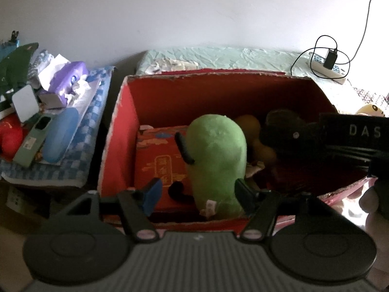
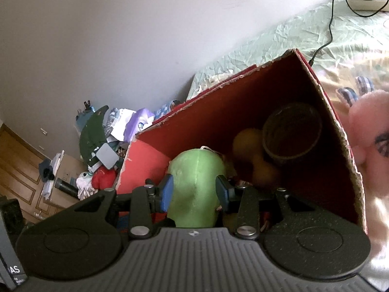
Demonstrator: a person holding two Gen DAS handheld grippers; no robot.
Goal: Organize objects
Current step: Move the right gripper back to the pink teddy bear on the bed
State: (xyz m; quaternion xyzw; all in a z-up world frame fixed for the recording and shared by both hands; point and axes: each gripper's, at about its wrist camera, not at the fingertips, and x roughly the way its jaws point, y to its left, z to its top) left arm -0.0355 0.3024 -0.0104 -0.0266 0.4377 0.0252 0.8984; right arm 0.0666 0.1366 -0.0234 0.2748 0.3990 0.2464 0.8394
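Pads of the right gripper [image 2: 194, 192] clamp the green plush [image 2: 197, 182] to seat it in the red box [image 2: 243, 102], while the left gripper [image 1: 197, 192] stands released beside it.

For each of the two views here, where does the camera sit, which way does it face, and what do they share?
Left wrist: rides the left claw, looking down into the red box; its fingers flank the green plush without clearly pressing, the right claw's body crosses at right, and part of a hand shows.
Right wrist: rides the right claw, tilted, facing the same box; its pads grip the plush.
Shared: box, green plush, bedside clutter, power strip.
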